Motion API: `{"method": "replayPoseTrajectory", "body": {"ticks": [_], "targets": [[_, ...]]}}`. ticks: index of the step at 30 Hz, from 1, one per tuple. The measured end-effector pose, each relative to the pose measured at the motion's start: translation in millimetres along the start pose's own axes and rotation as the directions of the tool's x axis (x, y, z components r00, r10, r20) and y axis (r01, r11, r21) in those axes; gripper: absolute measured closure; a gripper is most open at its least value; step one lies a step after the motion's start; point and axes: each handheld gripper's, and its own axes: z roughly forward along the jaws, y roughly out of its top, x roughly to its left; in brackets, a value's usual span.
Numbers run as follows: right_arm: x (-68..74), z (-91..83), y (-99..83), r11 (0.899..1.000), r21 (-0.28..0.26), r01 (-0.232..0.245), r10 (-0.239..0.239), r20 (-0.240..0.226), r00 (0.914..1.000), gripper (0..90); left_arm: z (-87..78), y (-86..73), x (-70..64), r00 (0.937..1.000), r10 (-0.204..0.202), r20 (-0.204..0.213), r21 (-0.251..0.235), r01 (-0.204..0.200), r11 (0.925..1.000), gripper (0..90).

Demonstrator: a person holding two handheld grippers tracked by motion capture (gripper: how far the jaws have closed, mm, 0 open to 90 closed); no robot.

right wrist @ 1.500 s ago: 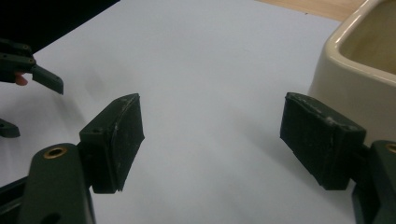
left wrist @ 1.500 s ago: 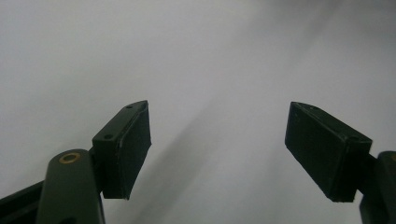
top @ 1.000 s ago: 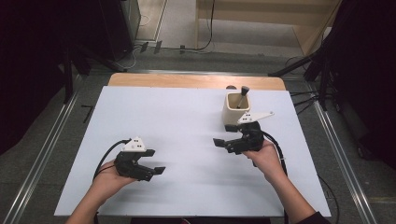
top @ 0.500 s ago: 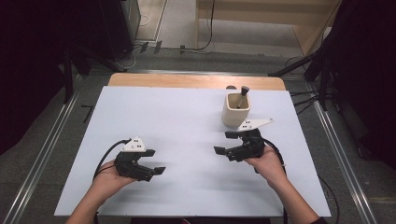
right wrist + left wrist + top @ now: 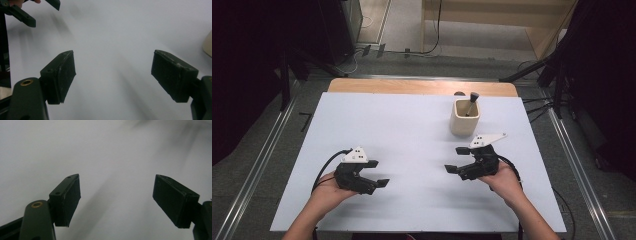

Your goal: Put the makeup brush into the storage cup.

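White tabletop point(image 5: 412, 130) with a wooden strip along its far edge. Left gripper point(image 5: 379, 183) held low over the near-left part, jaws spread wide, nothing between them. Right gripper point(image 5: 458, 160) over the near-right part, jaws likewise spread and empty, pointing toward the middle. Cream cup point(image 5: 464, 117) stands upright just beyond the right gripper (near, not touching), toward the far right. Dark-headed stick point(image 5: 471, 101) leans inside the cup, its head above the rim.
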Motion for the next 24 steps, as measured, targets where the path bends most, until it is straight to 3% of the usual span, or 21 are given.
{"method": "replayPoseTrajectory", "body": {"ticks": [24], "targets": [[-3.0, -23.1, -28.8, 1.0, 0.025, 0.015, -0.016, 0.039, 0.9991, 20.8, -4.0, -2.0, 0.8, 1.0, 0.004, 0.002, -0.01, -0.004, 0.9999, 22.9]]}}
